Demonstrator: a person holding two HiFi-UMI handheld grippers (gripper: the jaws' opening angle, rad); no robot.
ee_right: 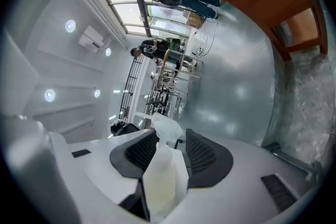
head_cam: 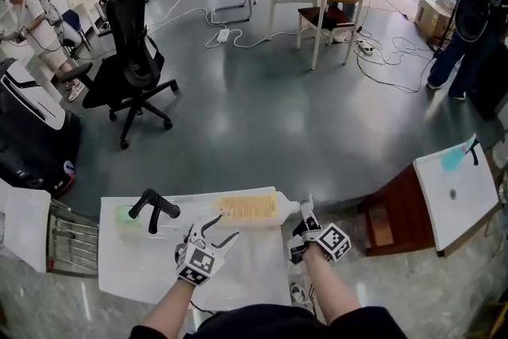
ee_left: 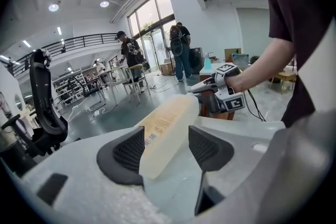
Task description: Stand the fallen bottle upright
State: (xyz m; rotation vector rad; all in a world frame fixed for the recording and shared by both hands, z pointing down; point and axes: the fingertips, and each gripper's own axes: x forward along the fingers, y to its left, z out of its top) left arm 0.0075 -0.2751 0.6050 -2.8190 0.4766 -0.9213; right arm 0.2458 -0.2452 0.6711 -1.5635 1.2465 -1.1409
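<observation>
One bottle is laid flat on one table, contents unclear; base is straddled by the left gripper with jaws spread, neck by the right gripper likewise, nothing pinched

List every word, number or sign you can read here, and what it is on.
Yellowish label on the fallen translucent plastic bottle: printed lines and a barcode, too blurred to read.
Black-and-white square marker cubes: coded patterns only, no words.
Nothing else legible.
</observation>
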